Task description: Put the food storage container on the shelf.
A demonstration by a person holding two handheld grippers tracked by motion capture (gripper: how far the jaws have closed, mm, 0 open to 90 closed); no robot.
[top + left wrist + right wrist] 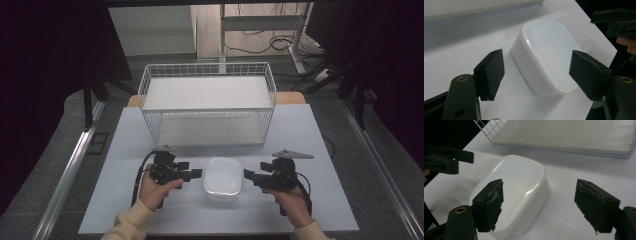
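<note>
Between the 2 tongs, on the pale surface (125,200) near the person's edge, sits a white lidded container (222,178). Left tongs (196,174) and right tongs (248,174) are both spread wide and hold nothing, 1 at each side of the container, close but not touching. A sound grip would likely come from closing on opposite walls below the rim, level and even. Behind stands a white wire basket (207,102), apart from the container; nothing blocks either approach.
</note>
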